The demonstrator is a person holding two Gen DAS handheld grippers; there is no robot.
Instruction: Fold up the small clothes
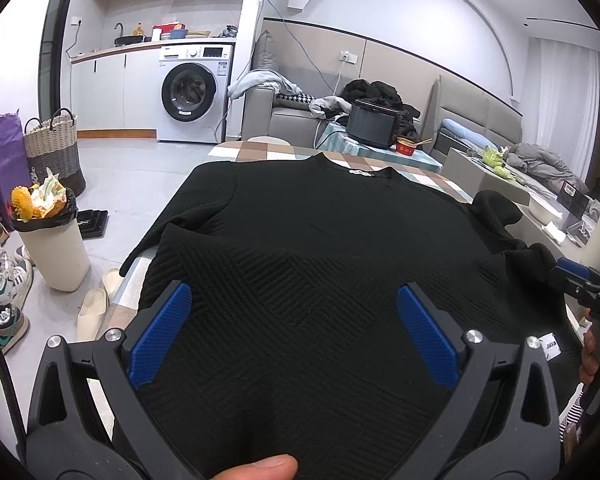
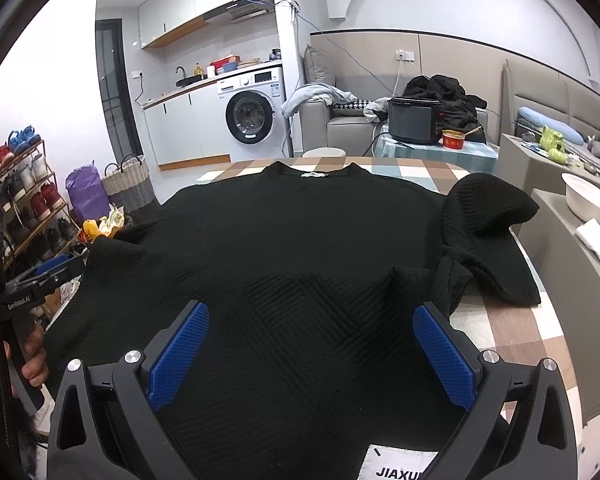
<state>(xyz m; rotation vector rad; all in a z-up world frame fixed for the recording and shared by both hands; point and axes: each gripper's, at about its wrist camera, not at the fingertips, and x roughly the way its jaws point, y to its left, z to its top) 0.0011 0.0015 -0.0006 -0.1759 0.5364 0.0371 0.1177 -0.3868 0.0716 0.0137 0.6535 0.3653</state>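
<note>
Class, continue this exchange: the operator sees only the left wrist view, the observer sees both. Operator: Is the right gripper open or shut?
Observer: Open. The right gripper has its jaws spread wide over the black sweater.
Operator: How does the sleeve on that side lie?
Observer: The sleeve is doubled over in a heap on the checked tablecloth.
Operator: Anything left of the table that I miss?
Observer: A shoe rack stands there, with red and blue shoes on top.
</note>
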